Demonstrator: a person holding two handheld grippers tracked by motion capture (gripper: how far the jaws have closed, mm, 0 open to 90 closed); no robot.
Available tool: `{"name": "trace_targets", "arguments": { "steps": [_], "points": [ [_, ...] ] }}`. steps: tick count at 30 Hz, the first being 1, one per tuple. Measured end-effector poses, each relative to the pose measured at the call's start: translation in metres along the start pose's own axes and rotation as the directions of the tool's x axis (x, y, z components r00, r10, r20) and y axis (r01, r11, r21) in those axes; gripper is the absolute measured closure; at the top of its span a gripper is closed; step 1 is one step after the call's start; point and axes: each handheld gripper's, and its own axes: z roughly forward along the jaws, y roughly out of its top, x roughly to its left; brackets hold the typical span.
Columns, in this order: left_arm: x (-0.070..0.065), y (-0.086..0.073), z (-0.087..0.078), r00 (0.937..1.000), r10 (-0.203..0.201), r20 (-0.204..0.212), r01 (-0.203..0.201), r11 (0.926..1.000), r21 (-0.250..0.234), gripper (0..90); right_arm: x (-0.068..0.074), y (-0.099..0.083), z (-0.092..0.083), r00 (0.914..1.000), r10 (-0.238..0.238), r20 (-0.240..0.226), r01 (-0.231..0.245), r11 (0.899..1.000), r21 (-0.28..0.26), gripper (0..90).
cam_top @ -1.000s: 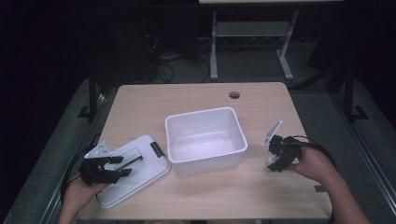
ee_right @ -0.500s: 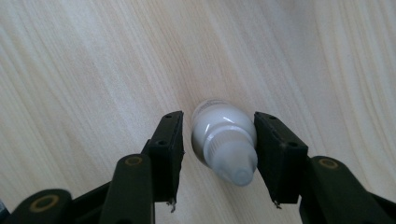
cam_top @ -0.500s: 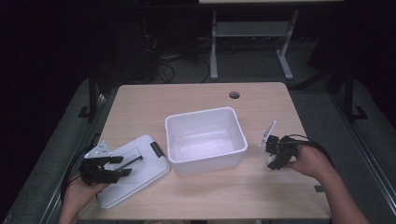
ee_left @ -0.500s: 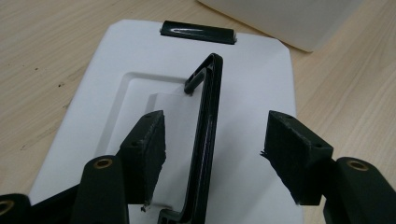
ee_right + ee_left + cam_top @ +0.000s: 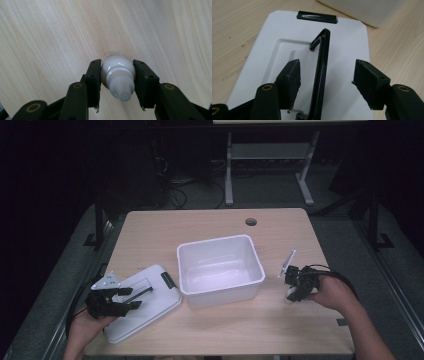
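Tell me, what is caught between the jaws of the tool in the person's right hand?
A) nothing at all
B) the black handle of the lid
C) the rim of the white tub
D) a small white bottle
D: in the right gripper view the two black pads press on either side of a small white bottle standing on the wooden table.

High cam looks forward and down over the whole table point(image 5: 280, 330) from my side. Left-jaw cam sits close above the lid point(image 5: 352, 45) near the table's front-left corner; right-jaw cam close over its right edge.
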Motion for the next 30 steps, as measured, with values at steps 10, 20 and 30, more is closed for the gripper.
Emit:
{"name": "trace_targets", "arguments": {
  "steps": [10,20,30],
  "points": [
    [0.0,0.002,0.0,1.0,0.007,-0.002,-0.007,1.0,0.006,37.5,0.009,0.008,-0.028,0.9991,-0.037,0.021,0.038,0.999,-0.021,59.5],
    [0.0,0.001,0.002,1.0,-0.004,-0.004,0.004,1.0,0.007,37.2,0.014,0.021,-0.061,0.9963,-0.069,0.052,0.07,0.997,-0.032,59.6],
    [0.002,0.0,0.002,1.0,0.003,0.0,-0.003,0.9999,0.014,37.1,0.017,0.032,-0.089,0.9948,-0.086,0.056,0.088,0.995,-0.04,59.6]
  ]
}}
